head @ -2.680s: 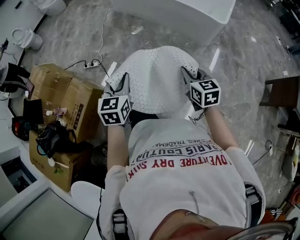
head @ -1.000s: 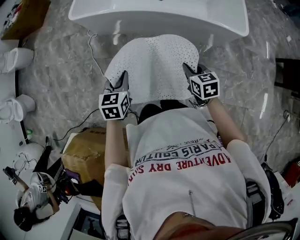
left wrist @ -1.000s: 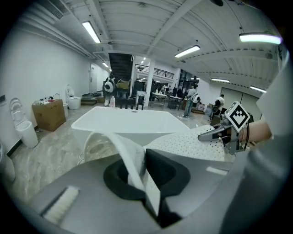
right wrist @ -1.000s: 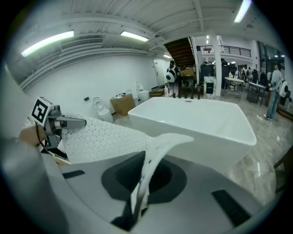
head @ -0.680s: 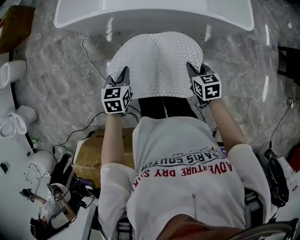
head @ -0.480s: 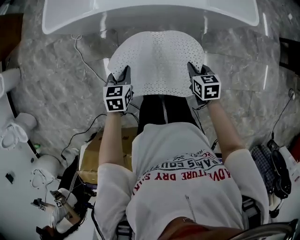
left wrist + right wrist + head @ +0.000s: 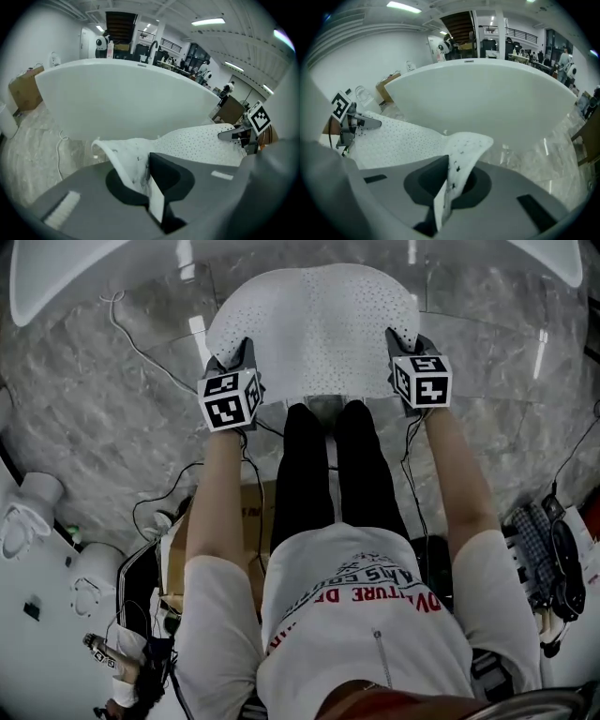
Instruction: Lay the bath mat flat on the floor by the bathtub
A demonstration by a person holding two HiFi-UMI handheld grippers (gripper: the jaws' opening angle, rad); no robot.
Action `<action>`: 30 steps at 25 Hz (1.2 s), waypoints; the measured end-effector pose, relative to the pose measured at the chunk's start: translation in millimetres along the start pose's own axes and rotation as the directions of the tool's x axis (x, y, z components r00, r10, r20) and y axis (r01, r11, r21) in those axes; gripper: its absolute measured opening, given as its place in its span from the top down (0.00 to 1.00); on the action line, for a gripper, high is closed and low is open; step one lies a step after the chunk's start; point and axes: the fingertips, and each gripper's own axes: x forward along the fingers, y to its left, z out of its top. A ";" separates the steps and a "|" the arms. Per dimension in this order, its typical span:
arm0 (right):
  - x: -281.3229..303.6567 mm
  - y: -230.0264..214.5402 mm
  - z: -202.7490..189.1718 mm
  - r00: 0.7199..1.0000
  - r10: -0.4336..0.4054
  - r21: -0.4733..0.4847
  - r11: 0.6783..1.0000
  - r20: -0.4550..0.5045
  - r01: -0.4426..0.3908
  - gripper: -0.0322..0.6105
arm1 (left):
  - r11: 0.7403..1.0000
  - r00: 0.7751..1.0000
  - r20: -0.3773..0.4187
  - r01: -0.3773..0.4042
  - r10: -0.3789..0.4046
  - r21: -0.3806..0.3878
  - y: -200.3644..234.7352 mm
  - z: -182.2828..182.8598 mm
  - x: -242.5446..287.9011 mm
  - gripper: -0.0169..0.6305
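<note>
The task is looking about half done, as I judge it. The bath mat is hanging spread out just in front of the bathtub, on the person's side of it, with its long edge running along the tub wall. It is not yet lying flat: in both gripper views its held corners are curling upward and the middle part is sagging between them. Whether its edge nearest the bathtub is already touching the floor, I cannot tell.

The left gripper is pinching one corner of the mat, on the edge farthest from the bathtub; its jaws are almost together, with only the thin mat between them. The right gripper is doing the same at the other corner of that edge, jaws nearly closed on the mat.

What is remaining, I think: bringing the mat fully down beside the bathtub, letting both corners go, and perhaps smoothing it.

Counting: one bath mat, one bathtub, two grippers, each carrying one marker cube, and one white cable lying on the floor near the bathtub.
</note>
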 end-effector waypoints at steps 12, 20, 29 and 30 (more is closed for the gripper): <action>167.7 -27.8 -55.3 0.998 -0.004 -0.213 0.977 -0.065 -0.010 0.92 | 0.988 0.998 -0.048 -0.042 0.049 0.149 80.4 -82.0 156.2 0.93; 223.2 -63.3 -72.4 0.996 -0.086 -0.200 0.977 -0.038 0.076 0.92 | 0.961 0.994 0.051 -0.109 0.099 0.253 103.5 -86.0 203.2 0.90; 294.5 -101.0 -137.6 0.956 -0.270 -0.341 0.914 -0.113 0.218 0.92 | 0.975 0.984 -0.073 -0.147 0.161 0.166 143.9 -157.5 273.0 0.89; 298.9 -104.4 -140.9 0.951 -0.292 -0.385 0.893 -0.100 0.233 0.92 | 0.976 0.982 -0.075 -0.160 0.172 0.145 148.9 -161.9 277.0 0.89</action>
